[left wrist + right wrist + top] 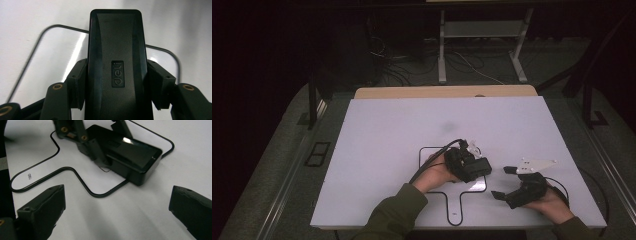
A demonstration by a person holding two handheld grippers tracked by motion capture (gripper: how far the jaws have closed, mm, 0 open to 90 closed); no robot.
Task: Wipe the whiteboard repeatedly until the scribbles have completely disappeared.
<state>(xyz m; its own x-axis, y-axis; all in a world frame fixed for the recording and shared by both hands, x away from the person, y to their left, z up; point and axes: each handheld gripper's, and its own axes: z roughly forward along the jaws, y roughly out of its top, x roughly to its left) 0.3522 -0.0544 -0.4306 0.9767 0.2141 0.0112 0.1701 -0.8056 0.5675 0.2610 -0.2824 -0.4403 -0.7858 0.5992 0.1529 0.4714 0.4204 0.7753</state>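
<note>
A black oblong block point(116, 50) marked "deli" sits between the jaws of my left gripper point(120, 82), which is shut on its two long sides. In the high view that gripper point(469, 165) holds the block point(481, 167) low over the wide part of a black paddle-shaped outline point(432, 148) drawn on the white table point(387, 130). I cannot tell whether the block touches the surface. My right gripper point(503, 182) rests to the right, open, jaws pointing at the block. In the right gripper view the jaws point(117, 215) stand wide apart with nothing between them, and the block point(132, 155) lies ahead.
The outline's narrow stem point(30, 178) runs toward the near table edge point(452, 227). A wooden board point(444, 92) lies along the far edge. Beyond it are metal frame legs point(442, 50) and cables on the floor. A cable point(562, 187) loops behind the right hand.
</note>
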